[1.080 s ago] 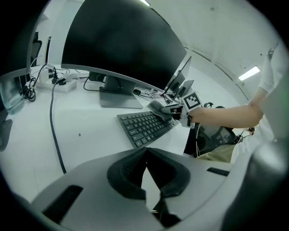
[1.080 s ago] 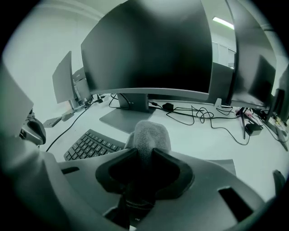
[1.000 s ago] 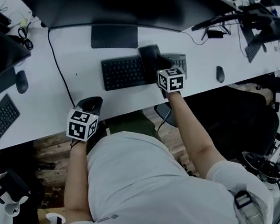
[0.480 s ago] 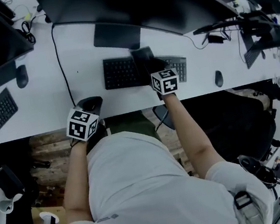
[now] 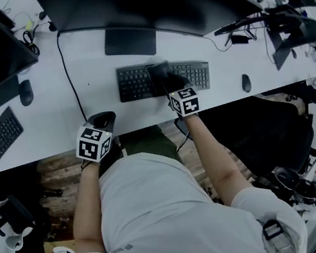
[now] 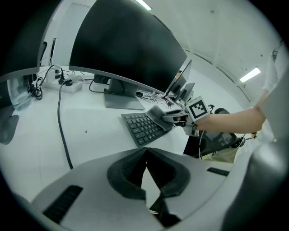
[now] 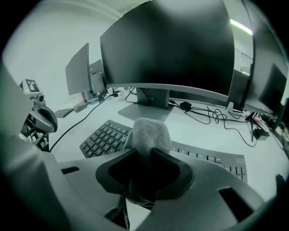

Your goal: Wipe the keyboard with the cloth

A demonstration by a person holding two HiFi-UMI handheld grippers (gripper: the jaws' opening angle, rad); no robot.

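A long white desk (image 5: 92, 56) runs under a row of dark monitors (image 5: 125, 2), with a black cable (image 5: 66, 66) trailing across it and a mouse (image 5: 247, 82) off to my right. The keyboard (image 5: 134, 83) lies in front of the middle monitor stand. Its long axis goes left to right, along the desk's front edge, with the keys facing up.

My right gripper (image 7: 143, 173) is clamped on the cloth (image 7: 148, 133). The jaws pinch its bunched near end, and the free end sticks out forward and lies over the keys about midway along the keyboard. The cloth points away from me toward the monitor, crossways to the keyboard's length.

My left gripper (image 6: 146, 173) sits at the desk's front edge, well apart from the keyboard. Its jaws meet at the tips with nothing between them.

The cloth looks like a fuzzy towel. I judge it soft, limp and light, so it will fold under pressure, not push. Holding it by the gathered end, as I do now, seems right, since that leaves a pad of fabric ahead of the jaws to drag along the rows.

The keyboard looks thin and probably light, so it may skid on the smooth desk if I press hard. Its bare left end looks like the place to steady it.
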